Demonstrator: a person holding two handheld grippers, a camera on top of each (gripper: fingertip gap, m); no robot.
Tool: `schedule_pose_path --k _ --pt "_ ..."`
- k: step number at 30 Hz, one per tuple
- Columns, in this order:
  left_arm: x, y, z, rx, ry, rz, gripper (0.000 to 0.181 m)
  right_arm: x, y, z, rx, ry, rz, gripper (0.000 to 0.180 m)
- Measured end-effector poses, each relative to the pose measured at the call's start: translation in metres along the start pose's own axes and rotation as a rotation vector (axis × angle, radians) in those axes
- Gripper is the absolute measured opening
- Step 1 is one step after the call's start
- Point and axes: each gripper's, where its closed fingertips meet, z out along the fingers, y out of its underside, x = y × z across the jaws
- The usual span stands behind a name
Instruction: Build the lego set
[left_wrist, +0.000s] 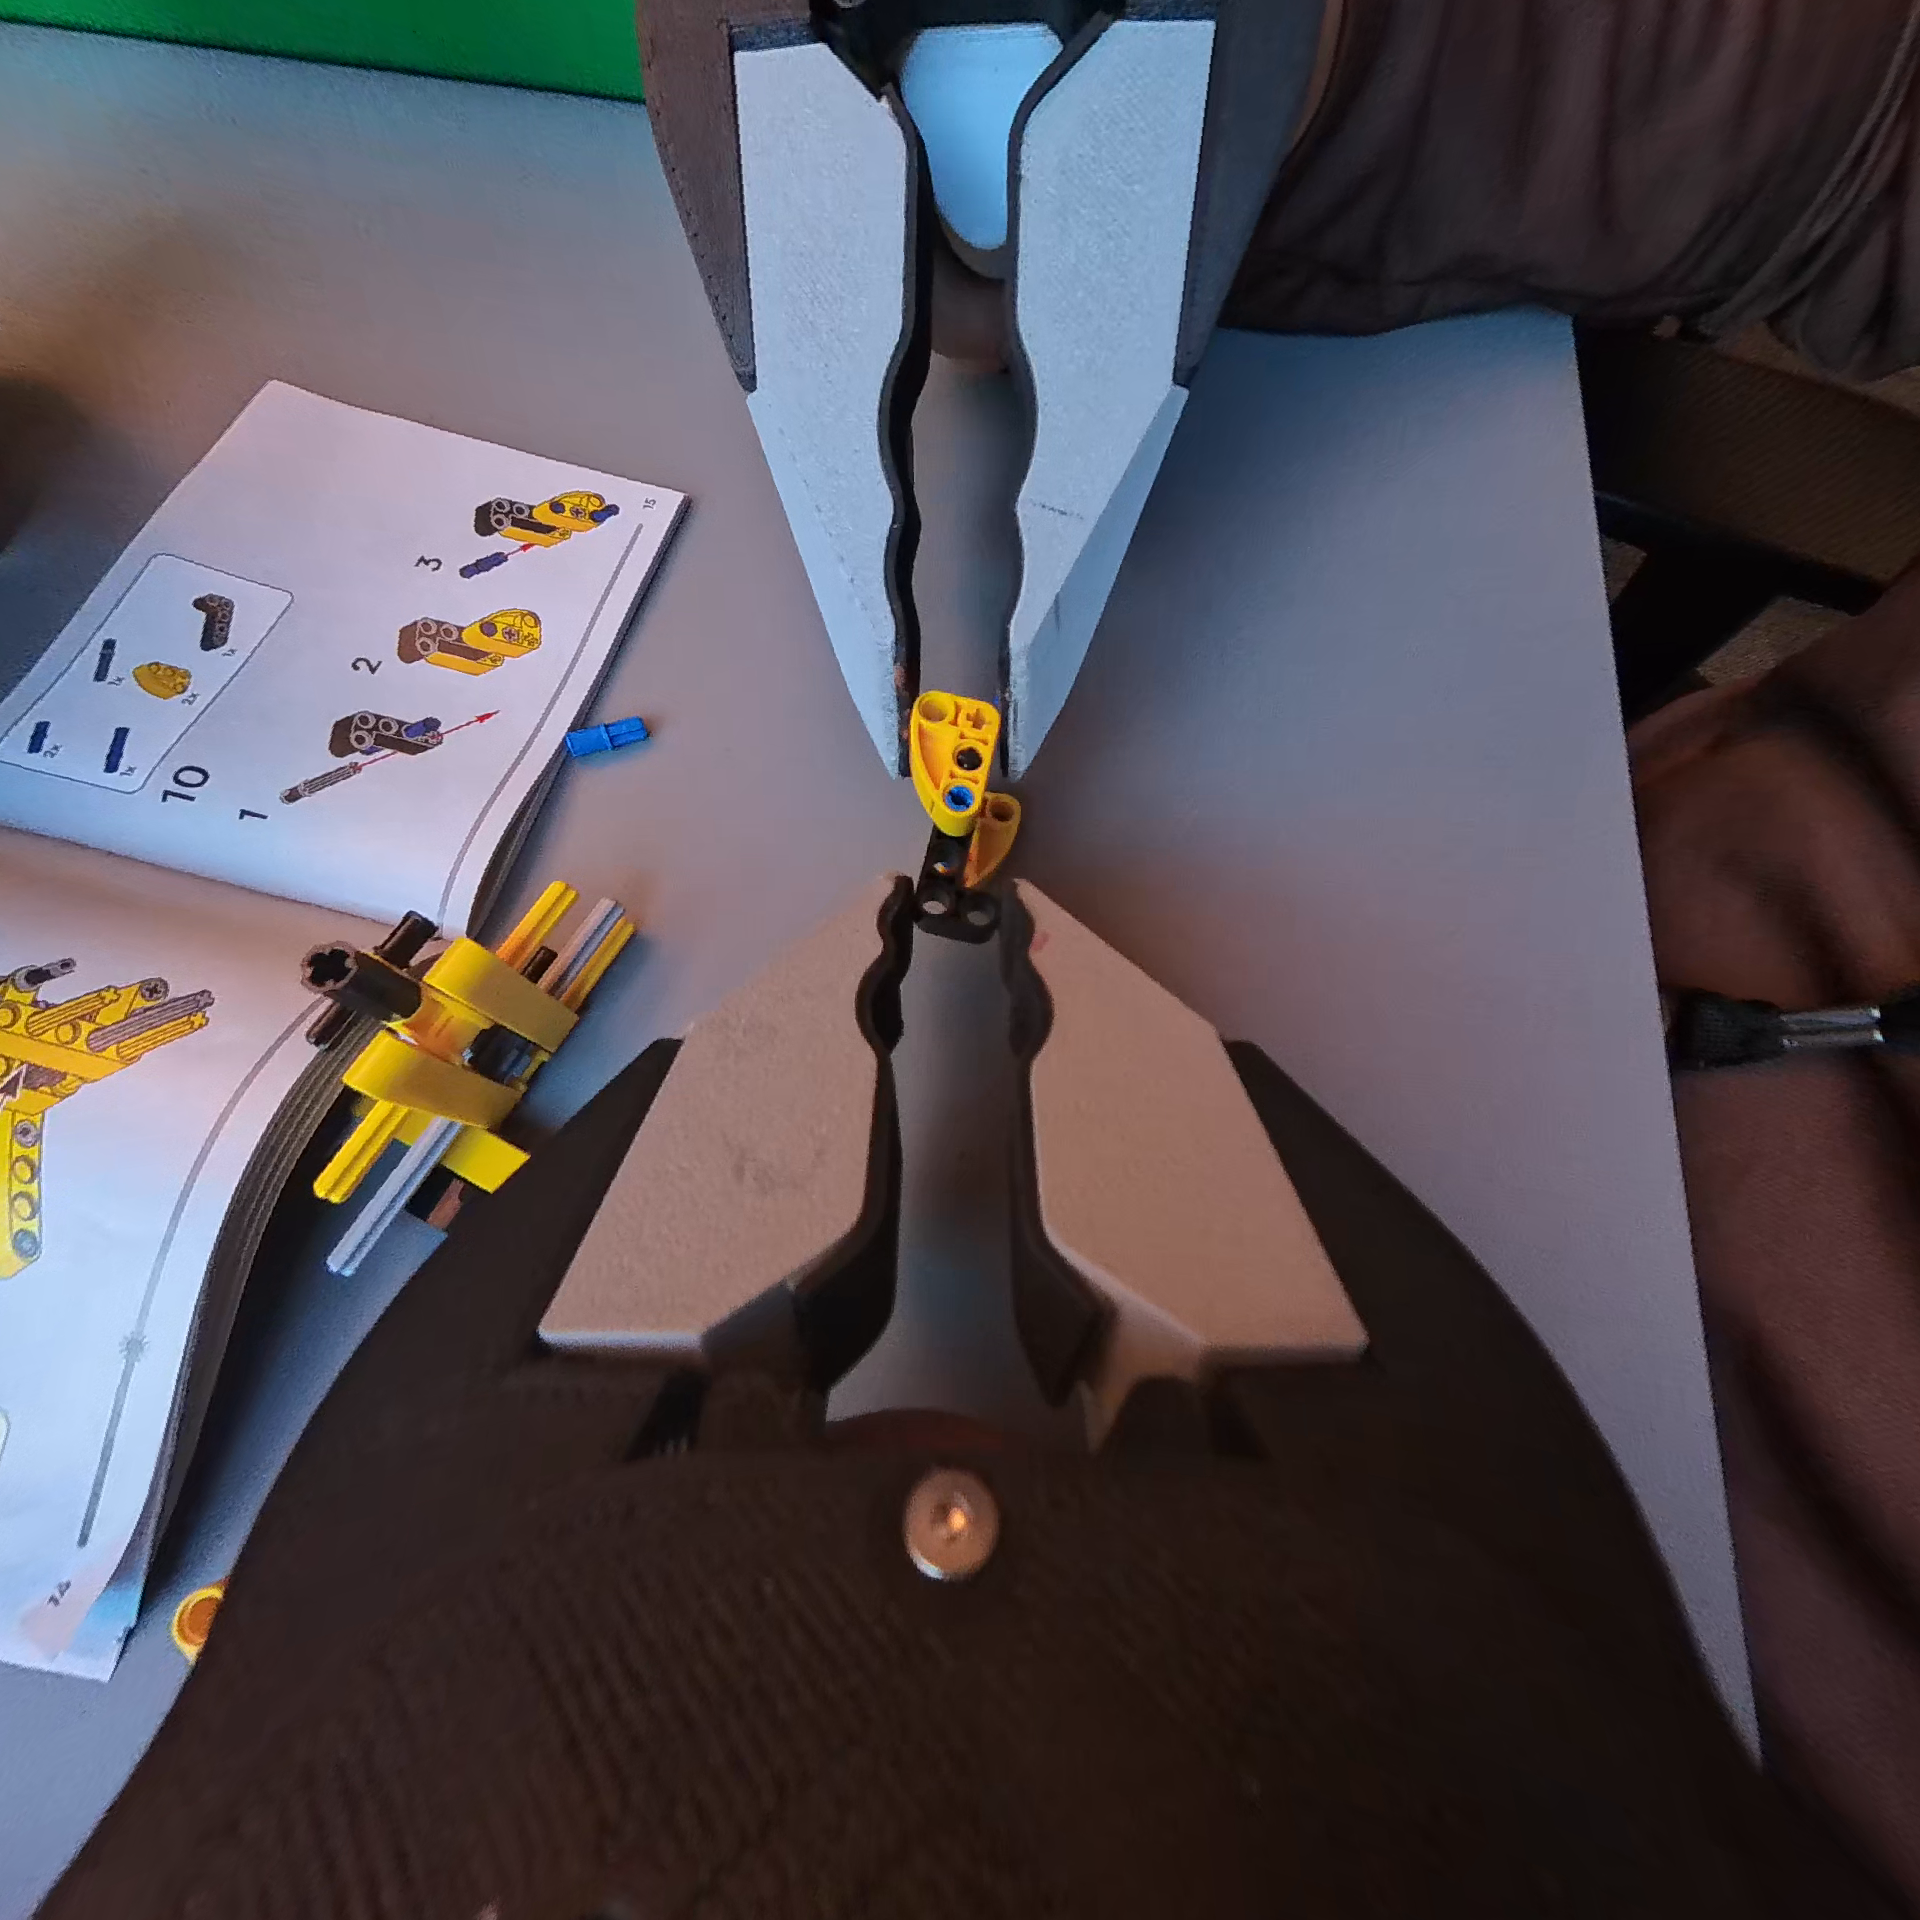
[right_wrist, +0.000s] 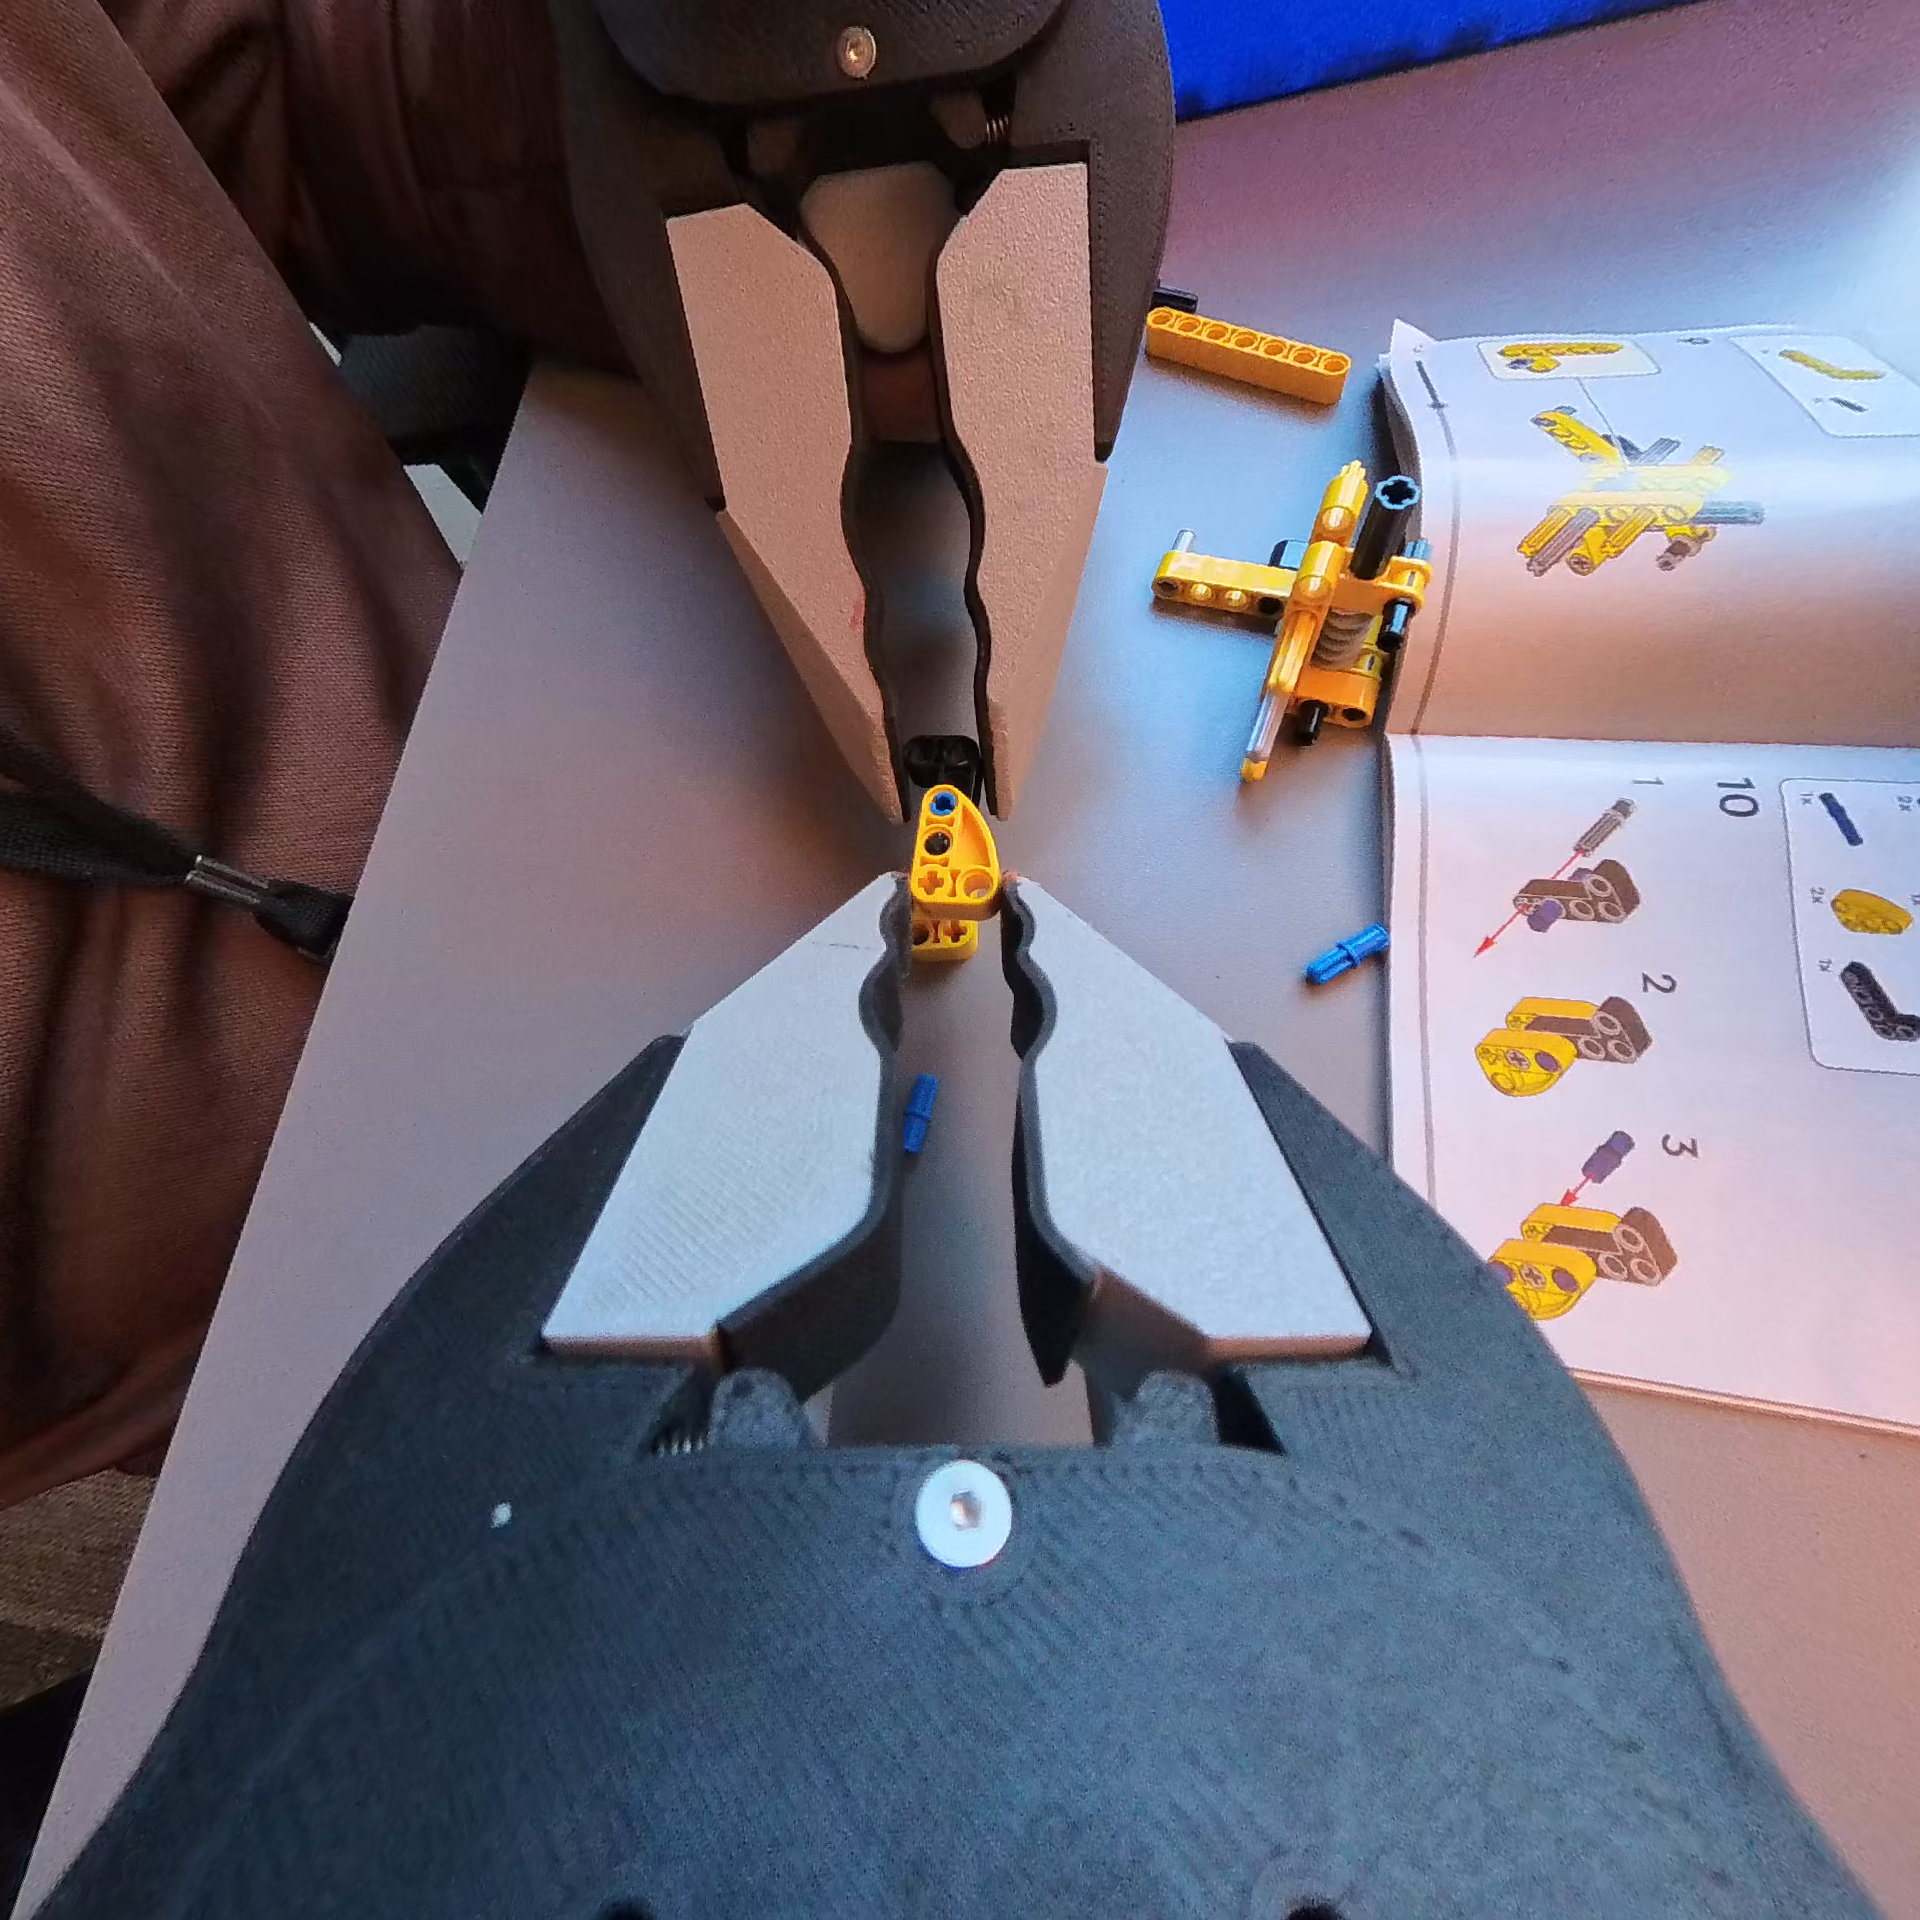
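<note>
Two matte grey claws meet tip to tip over a smooth grey table (left_wrist: 1351, 727): the left claw (left_wrist: 954, 902) clamps a black angled beam (left_wrist: 956, 909), the right claw (right_wrist: 948, 896) pinches its rounded yellow plates (right_wrist: 951, 857) (one blue pin (right_wrist: 1345, 953) lies loose beside the open booklet (right_wrist: 1662, 1039))

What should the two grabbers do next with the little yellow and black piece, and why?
Probably fetch the loose blue pin beside the booklet. The left gripper pinches the black beam and the right gripper the yellow piece, so one must let go first.
</note>
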Motion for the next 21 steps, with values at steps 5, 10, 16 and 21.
schedule_pose_path --k 5,10,16,21 --pt "0.0 -0.001 0.0 0.008 -0.003 0.006 0.013 0.0 0.0 -0.001 0.003 0.0 0.001 0.013" --pt "-0.001 -0.001 0.0 0.003 -0.005 0.004 0.013 0.0 0.001 0.0 -0.004 0.0 0.002 0.013" --pt "-0.003 -0.003 -0.003 0.026 -0.012 0.001 0.013 -0.001 0.002 0.0 -0.008 -0.01 0.009 0.018" --pt "-0.007 -0.005 -0.006 0.043 -0.021 -0.009 0.013 0.003 0.015 0.006 -0.085 0.016 0.006 0.026"
